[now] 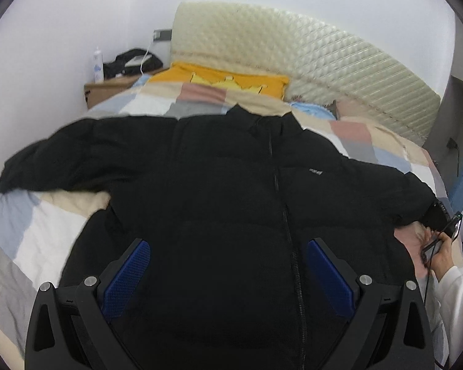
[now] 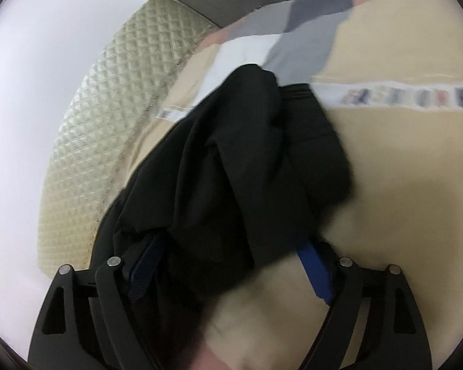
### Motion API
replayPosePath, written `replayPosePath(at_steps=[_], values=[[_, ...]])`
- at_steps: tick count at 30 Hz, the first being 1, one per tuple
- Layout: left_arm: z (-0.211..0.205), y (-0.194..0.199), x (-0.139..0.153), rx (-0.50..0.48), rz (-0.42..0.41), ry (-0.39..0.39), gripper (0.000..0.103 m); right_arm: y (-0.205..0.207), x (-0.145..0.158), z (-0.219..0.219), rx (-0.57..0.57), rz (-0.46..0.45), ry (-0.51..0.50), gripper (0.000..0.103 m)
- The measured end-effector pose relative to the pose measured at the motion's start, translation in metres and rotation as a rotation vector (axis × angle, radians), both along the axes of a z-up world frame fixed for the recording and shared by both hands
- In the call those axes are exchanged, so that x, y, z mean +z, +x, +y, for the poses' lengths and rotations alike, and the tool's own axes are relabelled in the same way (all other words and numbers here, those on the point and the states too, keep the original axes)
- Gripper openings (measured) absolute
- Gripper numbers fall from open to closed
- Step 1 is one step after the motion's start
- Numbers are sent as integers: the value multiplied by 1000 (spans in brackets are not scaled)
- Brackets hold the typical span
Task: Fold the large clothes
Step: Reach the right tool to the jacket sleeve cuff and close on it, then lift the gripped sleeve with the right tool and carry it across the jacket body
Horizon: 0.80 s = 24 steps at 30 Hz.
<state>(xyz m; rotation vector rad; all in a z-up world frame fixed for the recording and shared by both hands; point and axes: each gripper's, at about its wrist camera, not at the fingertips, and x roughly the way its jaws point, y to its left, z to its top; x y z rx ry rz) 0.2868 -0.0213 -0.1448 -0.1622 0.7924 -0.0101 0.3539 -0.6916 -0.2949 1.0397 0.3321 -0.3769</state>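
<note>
A black puffer jacket [image 1: 219, 185] lies front up on the bed, zipped, with both sleeves spread out to the sides. My left gripper [image 1: 228, 262] hovers open over its lower body, and its blue pads [image 1: 129, 277] stand wide apart with nothing pinched. In the left wrist view, my right gripper [image 1: 444, 222] is at the jacket's right cuff, held by a hand [image 1: 444, 256] in a white sleeve. In the right wrist view, the bunched black sleeve [image 2: 247, 154] lies between the wide jaws of the right gripper [image 2: 231, 246]. One pad [image 2: 314, 274] is bare and clear of the cloth.
The patchwork bedcover [image 1: 46, 225] stretches under the jacket, and a yellow pillow [image 1: 225, 77] rests against the quilted headboard [image 1: 308, 52]. At the back left, a nightstand [image 1: 108, 89] carries a bottle [image 1: 98, 64] and a black bag [image 1: 132, 61]. White walls surround the bed.
</note>
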Motion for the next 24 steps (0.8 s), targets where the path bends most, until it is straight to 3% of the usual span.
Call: replayPosePath(at_steps=[3,5,6,7,11,15,18,21,24], values=[[-2,5,-11,-3,27,-1,102,7,4,-3,-15,-47,-34,78],[-5,7,-15,-6,35,7,102,7,9,1,-4,-53,-56,50],[-5,6,-15,-10,35,7,102,3,12,1,-8,-33,-81,28],[-6,6,-15,-11,34,6,102,3,17,2,-12,-21,-102,21],[-9,-2,-5,-25,9,1,102,-18,46,2,-10,-22,-192,13],[-11,-12,7,-34,-24,-6,102,-45,89,-2,26,-40,-273,12],[-9,-21,14,-39,-44,-7,102,-67,105,-6,36,-47,-297,12],[-7,-31,19,-41,-58,-14,102,-86,99,-8,42,4,-296,12],[-7,-37,22,-43,-64,-13,102,-92,74,-14,28,109,-238,16]])
